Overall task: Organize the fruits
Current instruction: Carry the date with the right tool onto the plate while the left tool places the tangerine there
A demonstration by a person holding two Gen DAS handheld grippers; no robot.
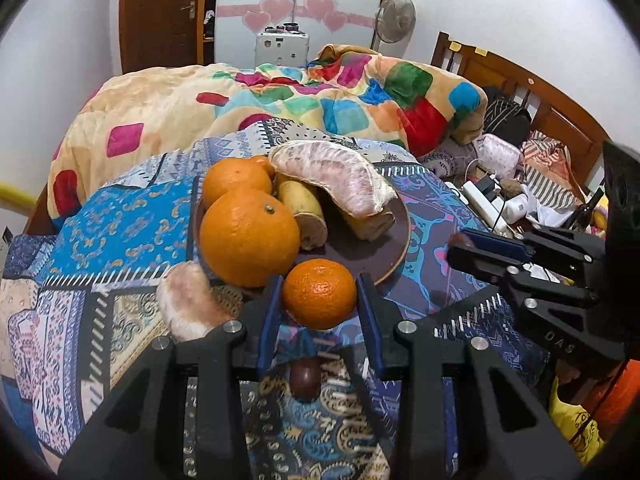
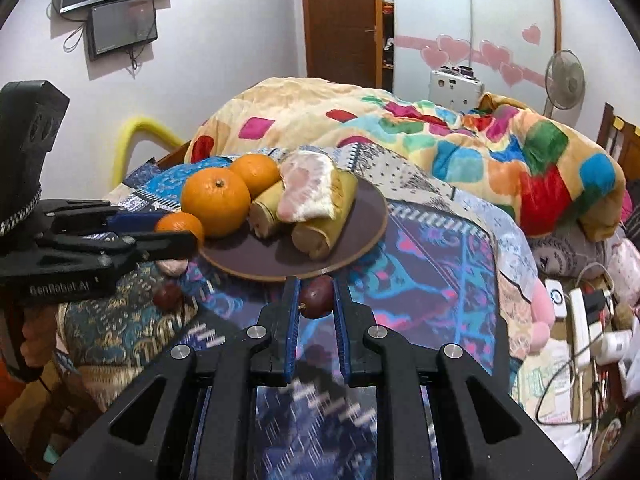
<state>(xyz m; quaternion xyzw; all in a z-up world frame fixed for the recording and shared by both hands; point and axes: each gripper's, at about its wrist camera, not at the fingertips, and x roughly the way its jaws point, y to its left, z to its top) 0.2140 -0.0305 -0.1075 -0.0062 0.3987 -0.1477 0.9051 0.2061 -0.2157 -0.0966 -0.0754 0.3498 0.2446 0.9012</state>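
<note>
A dark brown plate (image 1: 360, 248) on the patterned cloth holds two large oranges (image 1: 248, 236), bananas (image 1: 304, 208) and a peeled pomelo piece (image 1: 336, 176). My left gripper (image 1: 320, 300) is shut on a small mandarin (image 1: 320, 294), held at the plate's near rim. My right gripper (image 2: 316, 300) is shut on a dark purple passion fruit (image 2: 317, 297), just before the plate's (image 2: 280, 260) front edge. A second passion fruit (image 1: 305, 378) and a pomelo segment (image 1: 188, 304) lie on the cloth beside the plate.
A colourful quilt (image 1: 280, 96) is heaped on the bed behind the plate. Cables, chargers and a power strip (image 2: 580, 320) clutter the right side. A wooden headboard (image 1: 520, 88) and a fan (image 1: 394, 16) stand further back.
</note>
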